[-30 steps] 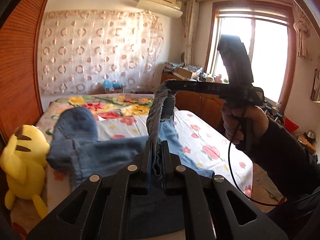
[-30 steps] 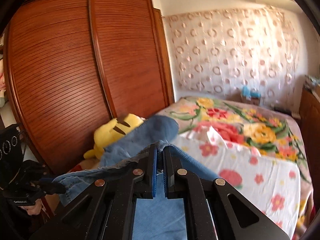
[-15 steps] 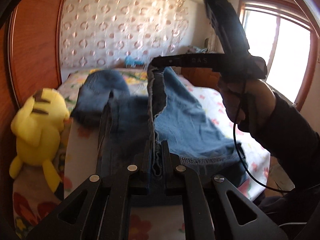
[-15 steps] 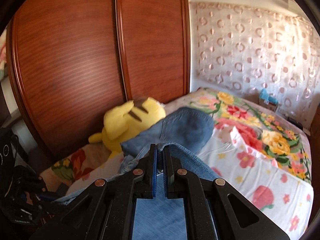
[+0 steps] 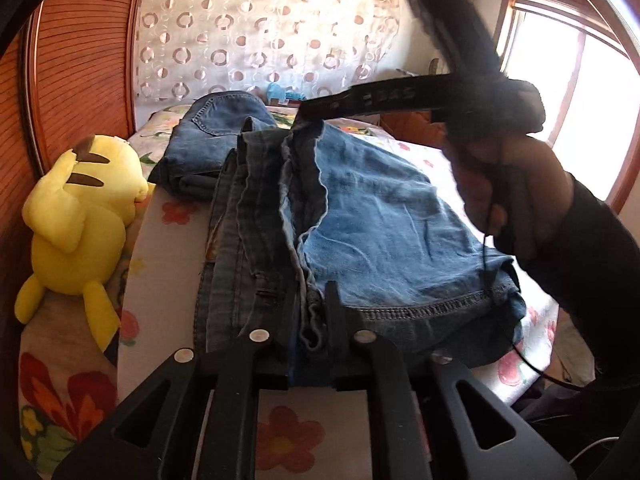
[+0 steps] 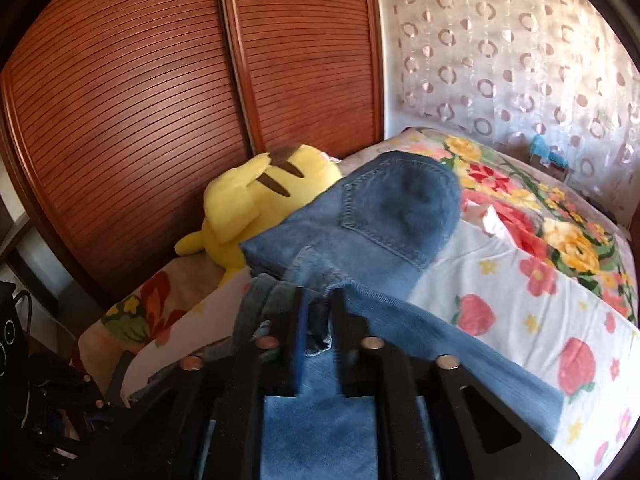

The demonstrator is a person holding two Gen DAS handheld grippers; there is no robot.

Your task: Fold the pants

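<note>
The blue jeans point(image 5: 380, 208) lie folded on the flowered bed point(image 5: 168, 240), light leg panel on top, the back-pocket end point(image 6: 400, 208) farther up the bed. My left gripper point(image 5: 311, 292) sits low at the near hem. Its jaws are opening, with a loose fold of denim still in the gap. A hand in a dark sleeve point(image 5: 512, 196) holds my right gripper point(image 5: 304, 114) at the far edge of the folded part. In the right wrist view, the right gripper point(image 6: 318, 292) is also opening, and a frayed denim edge stands between its fingers.
A yellow plush toy point(image 5: 80, 208) point(image 6: 256, 208) lies along the bed's left side against the slatted wooden wardrobe point(image 6: 160, 100). A circle-patterned curtain point(image 5: 260, 32) hangs behind the bed and a bright window point(image 5: 580, 120) is on the right. Bare sheet point(image 6: 520, 300) stretches right of the jeans.
Both grippers came down and brought the lifted denim onto the bed, so the jeans now lie flat and folded. Both pairs of jaws have parted slightly.
</note>
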